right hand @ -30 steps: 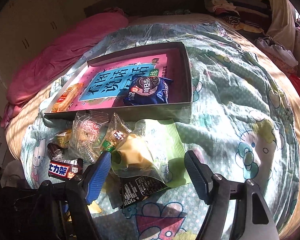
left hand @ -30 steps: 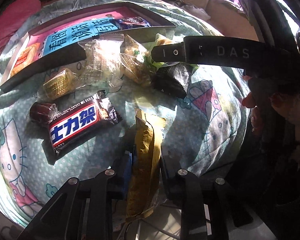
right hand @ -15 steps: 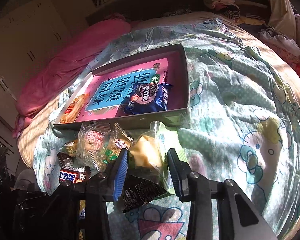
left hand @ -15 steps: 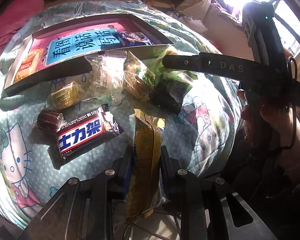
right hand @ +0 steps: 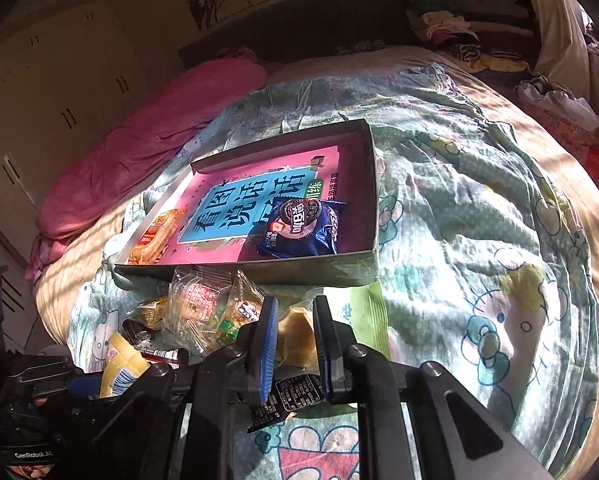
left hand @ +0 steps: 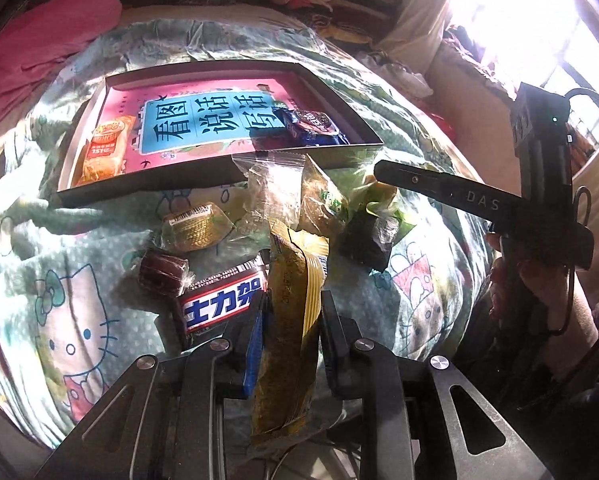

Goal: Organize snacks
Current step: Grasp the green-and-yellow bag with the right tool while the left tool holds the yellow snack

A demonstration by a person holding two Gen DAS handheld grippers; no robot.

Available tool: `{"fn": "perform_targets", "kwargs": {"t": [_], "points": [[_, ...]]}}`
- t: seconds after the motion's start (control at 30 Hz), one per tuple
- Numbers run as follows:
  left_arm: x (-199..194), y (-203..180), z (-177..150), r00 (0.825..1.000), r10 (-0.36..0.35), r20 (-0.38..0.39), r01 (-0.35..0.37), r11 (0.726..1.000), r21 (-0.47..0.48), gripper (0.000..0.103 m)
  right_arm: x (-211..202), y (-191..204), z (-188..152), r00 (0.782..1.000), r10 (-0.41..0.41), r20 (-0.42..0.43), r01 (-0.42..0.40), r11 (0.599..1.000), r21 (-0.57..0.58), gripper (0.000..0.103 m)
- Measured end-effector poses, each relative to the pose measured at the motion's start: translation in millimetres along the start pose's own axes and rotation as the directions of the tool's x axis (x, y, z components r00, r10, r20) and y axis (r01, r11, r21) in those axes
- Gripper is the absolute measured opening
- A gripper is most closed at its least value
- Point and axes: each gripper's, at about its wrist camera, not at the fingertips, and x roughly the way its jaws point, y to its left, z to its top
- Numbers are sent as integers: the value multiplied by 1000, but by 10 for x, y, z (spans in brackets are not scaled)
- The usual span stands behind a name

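A shallow grey box (left hand: pixel 351 116) (right hand: pixel 373 200) with a pink and blue printed bottom lies on the bed. It holds a blue cookie pack (right hand: pixel 301 226) (left hand: pixel 311 126) and an orange snack pack (left hand: pixel 105 154) (right hand: pixel 155 236). My left gripper (left hand: pixel 291 312) is shut on a yellow-gold wrapper (left hand: pixel 289 340), held above the blanket. My right gripper (right hand: pixel 295 328) is shut on a clear bag with a yellow bun (right hand: pixel 295 338); it appears in the left wrist view (left hand: pixel 383 196). A Snickers bar (left hand: pixel 219 306), a brown sweet (left hand: pixel 161 274) and several clear-wrapped snacks (left hand: pixel 283 196) lie in front of the box.
The blanket (right hand: pixel 479 248) has a cartoon cat print. A pink duvet (right hand: pixel 155 144) lies at the far left of the bed. Clothes are piled at the headboard (right hand: pixel 451 28). A black wrapper (left hand: pixel 369 240) (right hand: pixel 289 396) lies under my right gripper.
My right gripper has closed from wide open onto the bun bag. My left gripper has lifted the yellow-gold wrapper and moved forward toward the snacks.
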Motion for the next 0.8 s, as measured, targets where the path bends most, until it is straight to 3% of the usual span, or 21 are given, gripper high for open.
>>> {"fn": "perform_targets", "kwargs": {"t": [0.17, 0.33, 0.6, 0.8], "points": [[-11, 31, 1, 1000, 3, 2, -3, 1000, -7, 26, -92, -172, -22, 1000, 29, 0, -29, 995, 95, 23], [-34, 53, 12, 1000, 4, 11, -4, 1000, -13, 26, -147, -238, -79, 999, 45, -22, -41, 989, 141, 61], [-67, 70, 15, 1000, 0, 20, 0, 1000, -20, 26, -94, -303, -167, 997, 0, -72, 14, 980, 197, 62], [-72, 95, 21, 1000, -6, 23, 6, 999, -33, 26, 114, -441, -182, 989, 64, -131, -26, 962, 270, 81]]}}
